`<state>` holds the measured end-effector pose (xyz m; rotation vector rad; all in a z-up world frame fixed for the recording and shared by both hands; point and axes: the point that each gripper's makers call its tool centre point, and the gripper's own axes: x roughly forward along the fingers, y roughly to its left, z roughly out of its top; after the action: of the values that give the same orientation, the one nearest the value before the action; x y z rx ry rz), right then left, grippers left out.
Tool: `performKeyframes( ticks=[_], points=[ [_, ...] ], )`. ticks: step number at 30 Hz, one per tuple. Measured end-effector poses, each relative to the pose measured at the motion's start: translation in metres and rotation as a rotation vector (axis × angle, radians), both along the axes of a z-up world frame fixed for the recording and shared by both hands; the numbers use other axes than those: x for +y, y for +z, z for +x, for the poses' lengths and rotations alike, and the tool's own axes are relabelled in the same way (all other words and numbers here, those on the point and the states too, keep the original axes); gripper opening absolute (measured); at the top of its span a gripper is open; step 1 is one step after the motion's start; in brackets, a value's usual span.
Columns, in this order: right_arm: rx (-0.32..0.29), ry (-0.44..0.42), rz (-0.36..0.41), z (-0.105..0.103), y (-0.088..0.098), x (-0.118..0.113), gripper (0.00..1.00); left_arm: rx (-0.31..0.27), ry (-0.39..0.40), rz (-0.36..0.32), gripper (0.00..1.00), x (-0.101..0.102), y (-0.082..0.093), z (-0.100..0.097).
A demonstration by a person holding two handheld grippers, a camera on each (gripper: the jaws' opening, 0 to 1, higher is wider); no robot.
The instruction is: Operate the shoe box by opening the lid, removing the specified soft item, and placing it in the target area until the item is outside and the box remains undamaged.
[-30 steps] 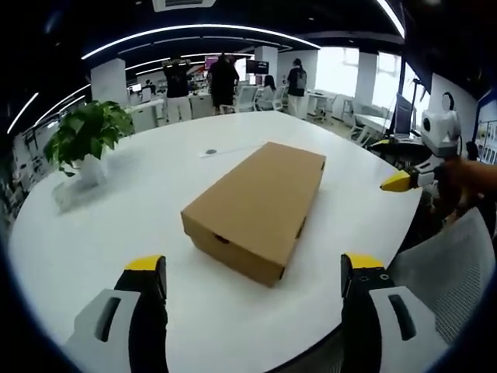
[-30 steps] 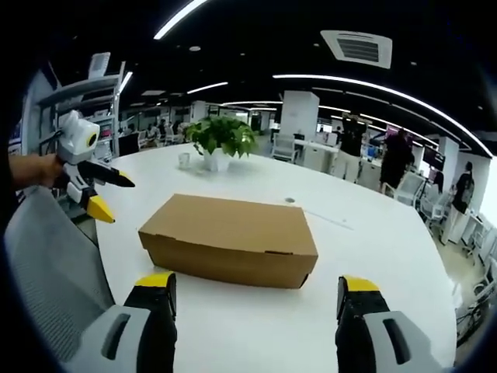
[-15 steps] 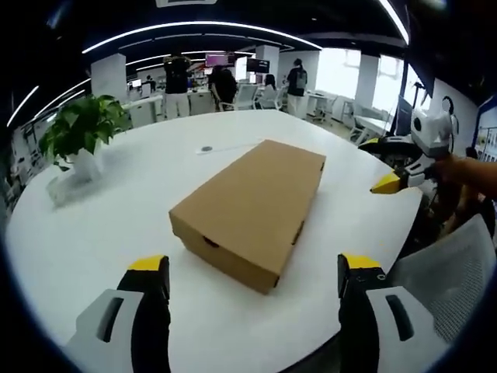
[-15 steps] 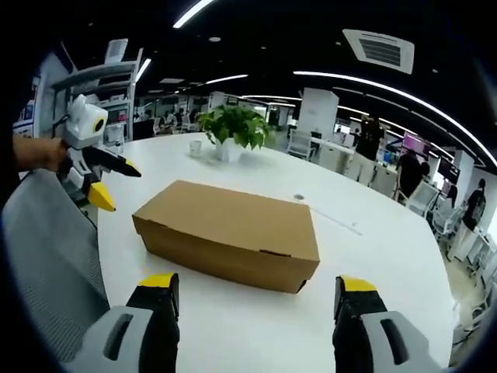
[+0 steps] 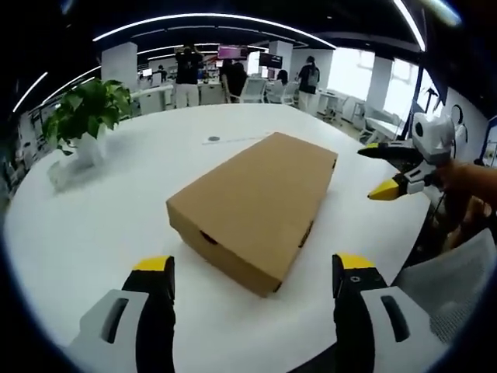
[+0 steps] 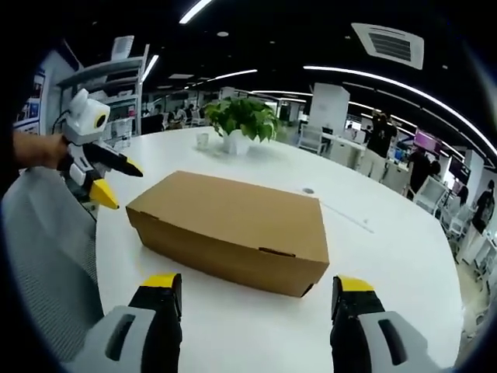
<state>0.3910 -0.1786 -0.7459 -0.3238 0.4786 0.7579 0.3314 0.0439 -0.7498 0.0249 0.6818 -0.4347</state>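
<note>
A closed brown cardboard shoe box lies on the round white table, its lid down. My left gripper is open, its yellow-tipped jaws wide apart just short of the box's near corner. In the right gripper view the same shoe box lies lengthwise across, and my right gripper is open just short of its long side. The right gripper also shows at the right of the left gripper view, held by a hand, jaws apart. The left gripper appears at the left of the right gripper view.
A potted green plant stands on the table beyond the box, with a small glass near it. A small dark disc and a thin strip lie past the box. A grey mesh chair sits at the table's edge. People stand among distant desks.
Both cameras have moved closer to the box, which now looks larger in each view. The box itself has not moved and both grippers remain open.
</note>
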Motion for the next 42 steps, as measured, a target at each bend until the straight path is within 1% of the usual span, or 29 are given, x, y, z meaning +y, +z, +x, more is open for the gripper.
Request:
performKeyframes(
  ticks=[4, 9, 16, 21, 24, 27, 30, 32, 35, 38, 39, 42],
  points=[
    [0.012, 0.013, -0.003, 0.009, -0.002, -0.002, 0.78, -0.012, -0.007, 0.013, 0.79, -0.005, 0.001, 0.002],
    [0.020, 0.028, -0.026, 0.020, -0.005, -0.006, 0.78, 0.005, -0.014, 0.004, 0.79, -0.009, -0.005, 0.005],
    [0.040, 0.066, -0.032, 0.032, -0.009, -0.001, 0.76, 0.031, -0.024, 0.004, 0.77, -0.015, -0.014, 0.009],
    [0.060, 0.065, -0.018, 0.042, -0.015, 0.001, 0.75, 0.037, -0.015, 0.006, 0.75, -0.016, -0.017, 0.015],
    [0.076, 0.059, -0.011, 0.047, -0.020, 0.001, 0.74, 0.036, 0.006, 0.003, 0.73, -0.015, -0.019, 0.019],
    [0.087, 0.055, 0.006, 0.050, -0.022, 0.003, 0.72, 0.021, 0.017, 0.007, 0.70, -0.014, -0.019, 0.021],
    [0.095, 0.051, 0.013, 0.053, -0.024, 0.004, 0.70, 0.019, 0.025, 0.013, 0.68, -0.013, -0.020, 0.023],
    [0.094, 0.057, 0.008, 0.054, -0.026, 0.006, 0.66, 0.029, 0.026, 0.009, 0.68, -0.013, -0.022, 0.023],
    [0.094, 0.071, 0.005, 0.056, -0.027, 0.009, 0.65, 0.032, 0.030, 0.012, 0.69, -0.014, -0.026, 0.024],
    [0.094, 0.085, -0.012, 0.060, -0.029, 0.011, 0.62, 0.042, 0.022, 0.026, 0.68, -0.017, -0.030, 0.024],
    [0.092, 0.090, -0.015, 0.062, -0.029, 0.011, 0.62, 0.042, 0.020, 0.040, 0.68, -0.017, -0.031, 0.024],
    [0.101, 0.105, -0.017, 0.064, -0.029, 0.012, 0.62, 0.041, 0.027, 0.045, 0.69, -0.017, -0.032, 0.025]
  ],
)
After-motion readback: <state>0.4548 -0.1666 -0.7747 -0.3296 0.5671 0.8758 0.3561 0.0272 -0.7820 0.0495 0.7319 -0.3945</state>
